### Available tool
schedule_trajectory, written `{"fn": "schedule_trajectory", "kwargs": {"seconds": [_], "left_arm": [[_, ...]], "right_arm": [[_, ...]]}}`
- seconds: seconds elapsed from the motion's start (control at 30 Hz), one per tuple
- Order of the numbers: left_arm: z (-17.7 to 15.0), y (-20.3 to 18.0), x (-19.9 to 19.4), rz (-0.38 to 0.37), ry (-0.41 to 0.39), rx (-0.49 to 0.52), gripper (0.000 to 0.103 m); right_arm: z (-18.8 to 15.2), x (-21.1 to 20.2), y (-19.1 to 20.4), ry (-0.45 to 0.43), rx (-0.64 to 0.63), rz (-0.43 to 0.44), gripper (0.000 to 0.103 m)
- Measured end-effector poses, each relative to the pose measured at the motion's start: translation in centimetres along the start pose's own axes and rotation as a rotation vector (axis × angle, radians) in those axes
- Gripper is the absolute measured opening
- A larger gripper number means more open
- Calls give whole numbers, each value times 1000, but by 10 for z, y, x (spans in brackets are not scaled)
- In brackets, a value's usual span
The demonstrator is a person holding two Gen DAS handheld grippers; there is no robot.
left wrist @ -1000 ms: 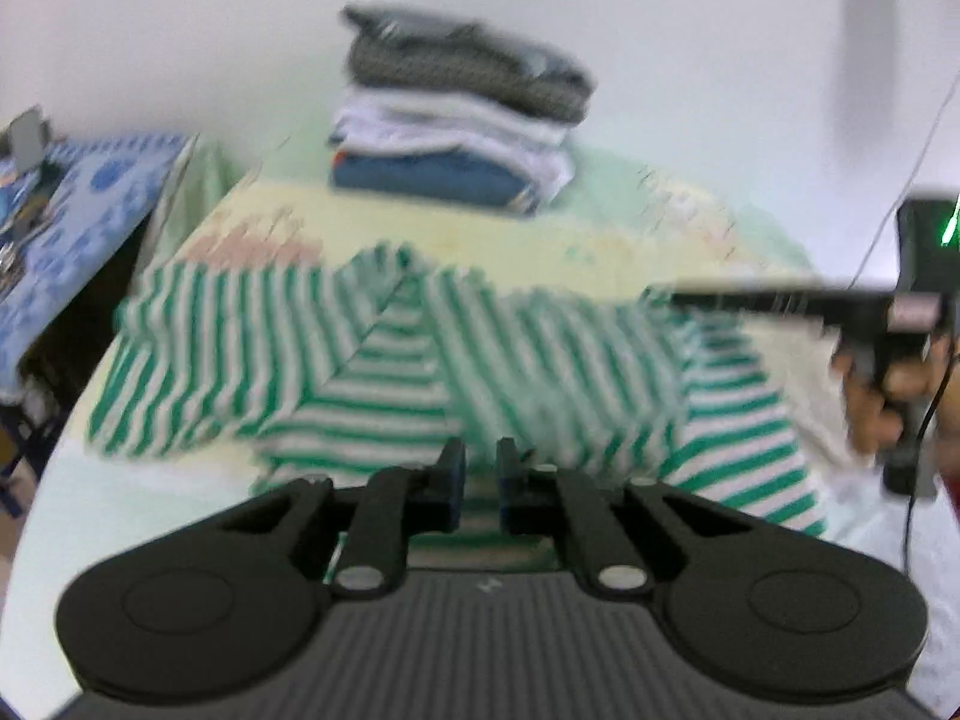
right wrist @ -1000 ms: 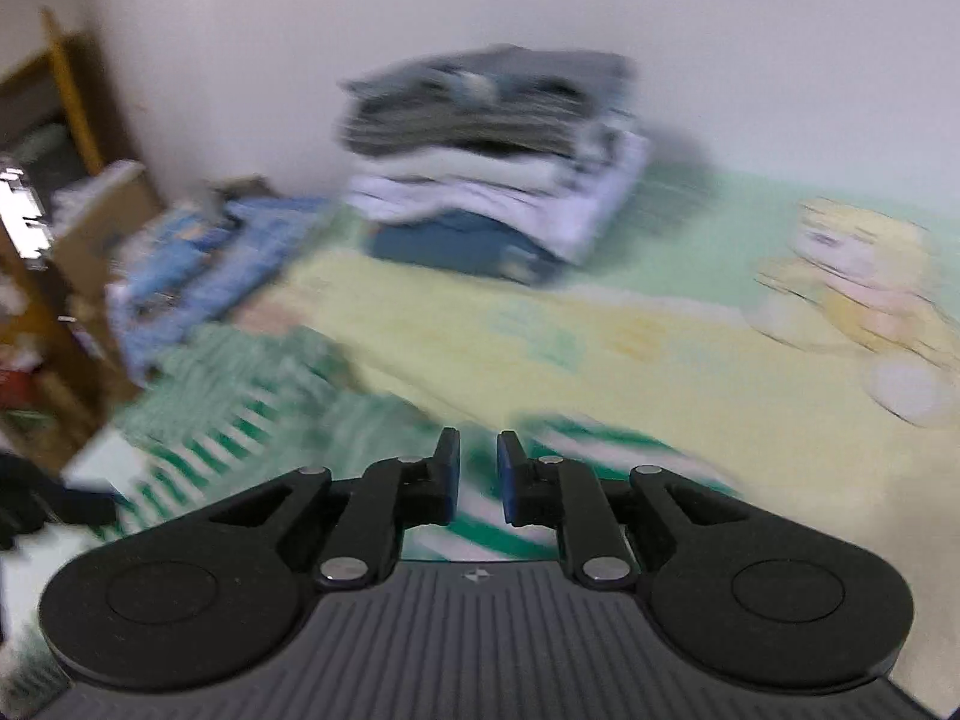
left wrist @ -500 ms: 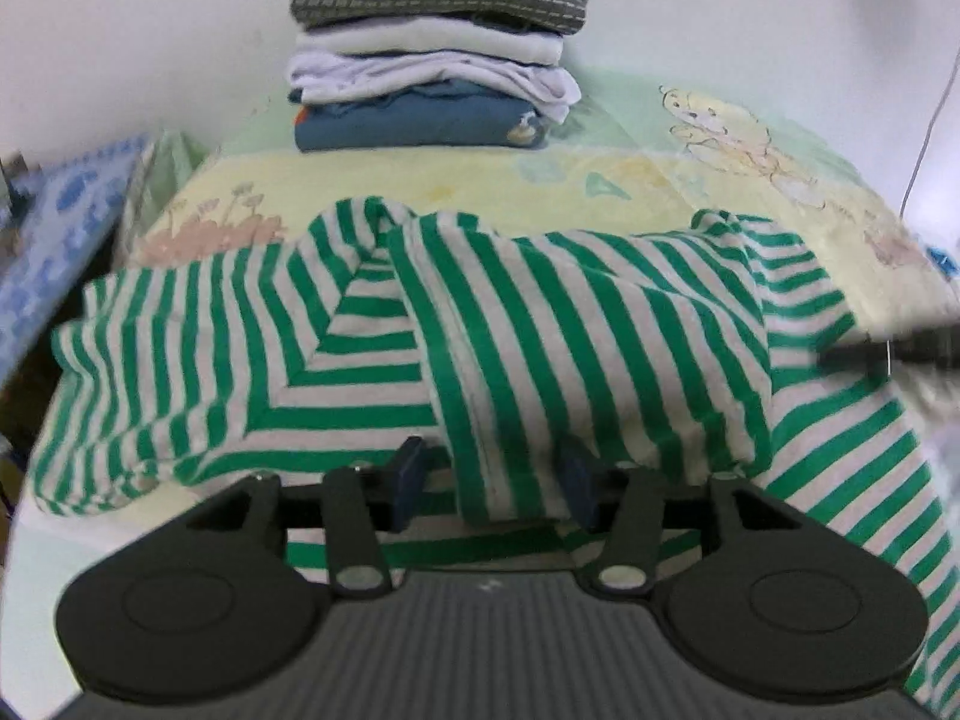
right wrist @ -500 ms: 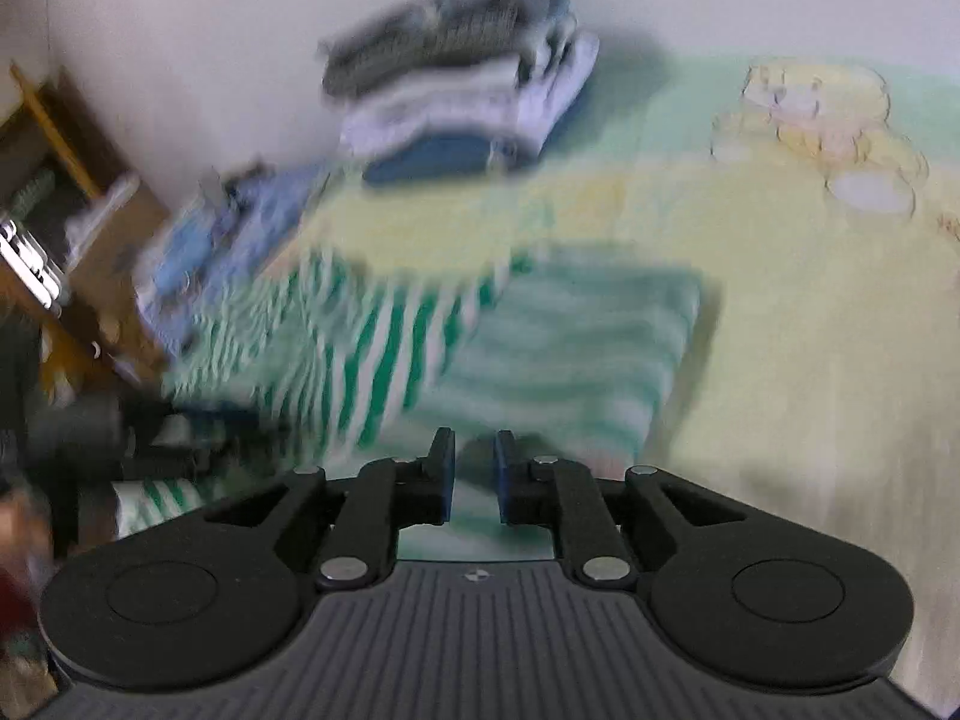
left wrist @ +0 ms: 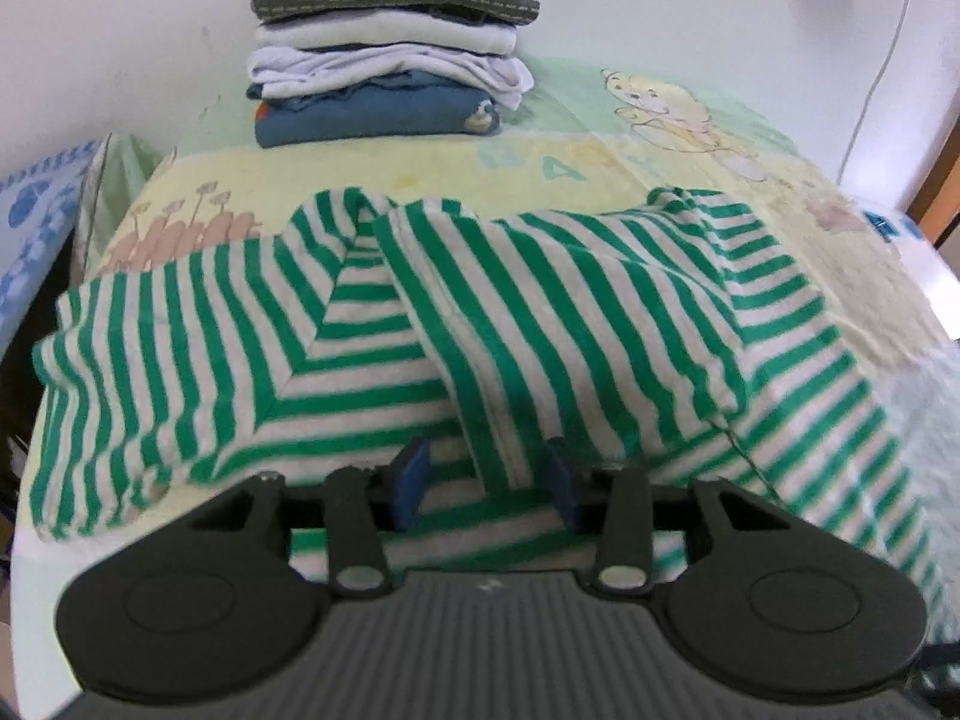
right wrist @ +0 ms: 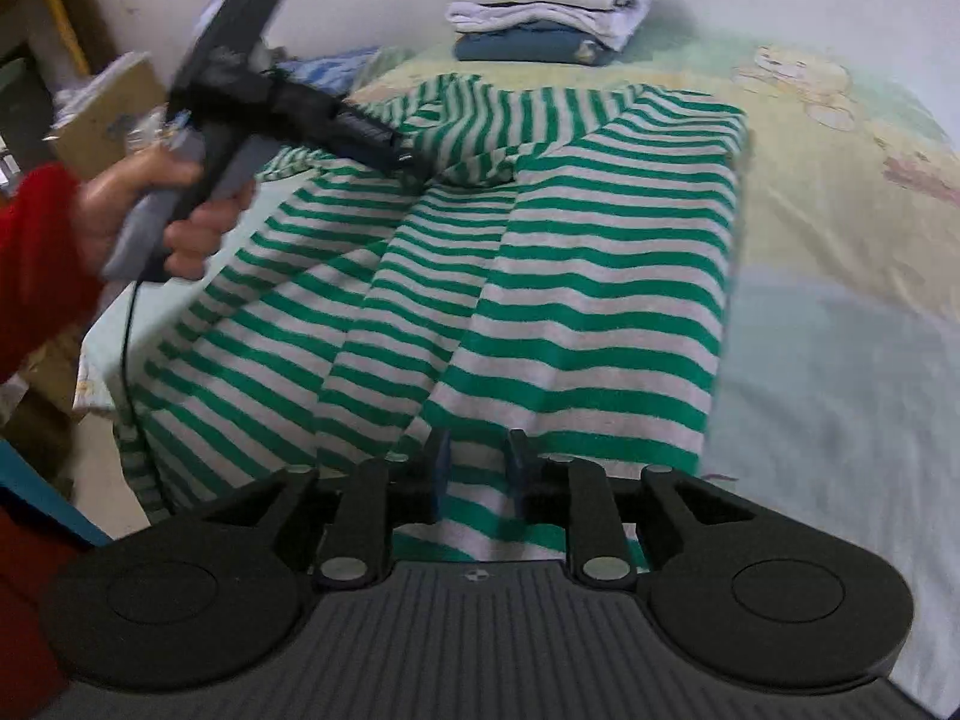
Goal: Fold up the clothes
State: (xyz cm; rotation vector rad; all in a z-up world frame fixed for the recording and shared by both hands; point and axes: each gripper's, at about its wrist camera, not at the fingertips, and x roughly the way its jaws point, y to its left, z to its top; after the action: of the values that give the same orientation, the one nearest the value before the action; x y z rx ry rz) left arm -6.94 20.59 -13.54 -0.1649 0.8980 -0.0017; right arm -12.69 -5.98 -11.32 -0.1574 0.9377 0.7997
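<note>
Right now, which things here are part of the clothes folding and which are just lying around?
In the job:
striped shirt, spread on the bed
left gripper, open over its edge
right gripper, open at the hem
stack of folded clothes

Lying about:
bed cover
blue patterned cloth
cardboard box

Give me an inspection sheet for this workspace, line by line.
Surface: bed sheet, pastel cartoon print.
Job's things: green-striped shirt spread out, partly folded over itself.
Clutter: stack of folded clothes at the far wall.
Grippers: left gripper open, a fabric fold between its fingers; right gripper open over the shirt's near edge.
Cables: black lead hanging from the left handle; thin white wire on the wall.
Surroundings: white wall; blurred shelving at left.
</note>
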Motion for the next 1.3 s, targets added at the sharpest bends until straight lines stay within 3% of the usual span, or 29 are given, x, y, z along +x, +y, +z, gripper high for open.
{"fn": "schedule_trajectory", "kwargs": {"seconds": [0.17, 0.3, 0.4, 0.57, 0.77, 0.87, 1.0, 1.13, 1.2, 1.3], "left_arm": [[-31, 6, -25, -3, 3, -6, 46], [-56, 11, -44, 7, 6, -9, 50], [-75, 15, -58, 14, 8, -12, 52], [-103, 19, -79, 38, 1, -5, 64], [-118, 32, -95, 111, -35, -42, 64], [-120, 45, -98, 118, -39, -112, 65], [-117, 61, -103, 131, -56, -175, 68], [-96, 87, -103, 161, -129, -218, 70], [-80, 108, -98, 192, -161, -256, 74], [-57, 140, -82, 235, -190, -301, 75]], "right_arm": [[51, -7, 6, -108, -14, -83, 26], [112, 29, 16, -159, -27, -85, 30], [149, 76, 30, -128, -55, -109, 30], [177, 113, 54, -97, -92, -41, 29], [211, 157, 82, -60, -136, 41, 27], [226, 179, 103, -53, -169, 69, 41], [238, 208, 148, -76, -245, 69, 40], [251, 237, 193, -98, -320, 69, 40], [276, 250, 192, -100, -228, 72, 41], [289, 271, 200, -46, -229, 34, 41]]}}
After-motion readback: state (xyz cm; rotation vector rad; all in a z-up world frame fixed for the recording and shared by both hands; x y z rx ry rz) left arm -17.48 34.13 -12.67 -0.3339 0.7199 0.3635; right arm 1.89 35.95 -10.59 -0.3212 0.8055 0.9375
